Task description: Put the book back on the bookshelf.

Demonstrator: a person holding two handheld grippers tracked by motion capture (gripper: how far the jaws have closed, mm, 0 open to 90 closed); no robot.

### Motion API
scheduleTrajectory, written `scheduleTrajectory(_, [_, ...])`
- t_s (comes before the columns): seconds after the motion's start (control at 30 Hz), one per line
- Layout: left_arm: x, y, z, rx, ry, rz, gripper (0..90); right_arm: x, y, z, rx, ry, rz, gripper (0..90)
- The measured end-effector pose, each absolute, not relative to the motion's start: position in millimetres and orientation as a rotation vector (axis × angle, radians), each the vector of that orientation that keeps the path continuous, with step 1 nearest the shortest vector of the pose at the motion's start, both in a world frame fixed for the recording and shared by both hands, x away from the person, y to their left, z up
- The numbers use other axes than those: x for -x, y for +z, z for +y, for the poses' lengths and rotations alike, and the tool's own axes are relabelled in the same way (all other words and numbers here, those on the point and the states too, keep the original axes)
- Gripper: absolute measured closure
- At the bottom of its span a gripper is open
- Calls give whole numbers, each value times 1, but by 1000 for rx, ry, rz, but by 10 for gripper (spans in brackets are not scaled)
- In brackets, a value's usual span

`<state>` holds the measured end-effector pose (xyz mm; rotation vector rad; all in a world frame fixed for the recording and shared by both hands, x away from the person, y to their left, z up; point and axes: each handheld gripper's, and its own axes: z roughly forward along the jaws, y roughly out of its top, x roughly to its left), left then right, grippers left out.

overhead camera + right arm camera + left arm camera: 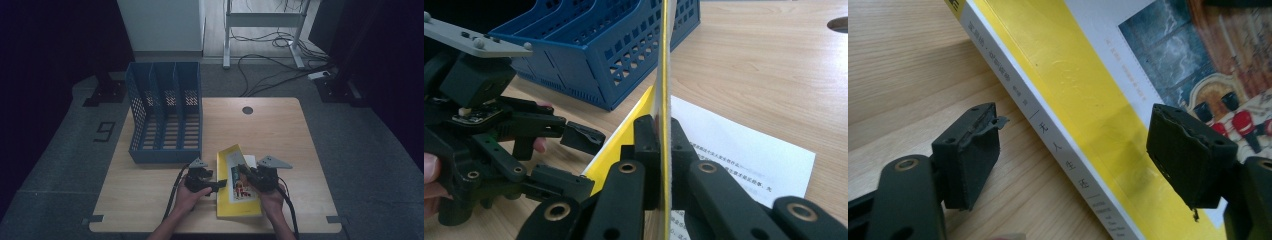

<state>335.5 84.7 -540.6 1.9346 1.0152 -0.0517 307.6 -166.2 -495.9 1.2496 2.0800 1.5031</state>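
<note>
A thin yellow book with a picture on its cover lies near the table's front edge. My right gripper is shut on it, and in the right gripper view the jaws clamp the book's edge, seen edge-on as a yellow strip. My left gripper is at the book's left side, open. In the left gripper view its jaws stand wide apart on either side of the white spine, not touching it. The left gripper also appears in the right gripper view.
A blue three-slot file rack stands at the back left of the wooden table, close to the book. A white printed sheet lies under the book's right side. A round cable hole is at the far edge.
</note>
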Motion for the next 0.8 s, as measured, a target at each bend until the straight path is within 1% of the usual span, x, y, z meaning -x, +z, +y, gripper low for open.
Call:
scheduleTrajectory(0.2, [-339, -539, 85, -1902, -87, 1022, 216, -304, -490, -166, -1232, 1492, 2070, 872])
scheduleTrajectory(0.4, [-342, -532, 81, -1896, -93, 1004, 215, -300, -485, -164, -1194, 1484, 2066, 871])
scheduleTrajectory(0.6, [-345, -536, 80, -1898, -108, 1024, 214, -298, -482, -163, -1181, 1488, 2065, 871])
scheduleTrajectory(0.8, [-347, -536, 77, -1859, -161, 1028, 227, -296, -480, -162, -1168, 1486, 2068, 871])
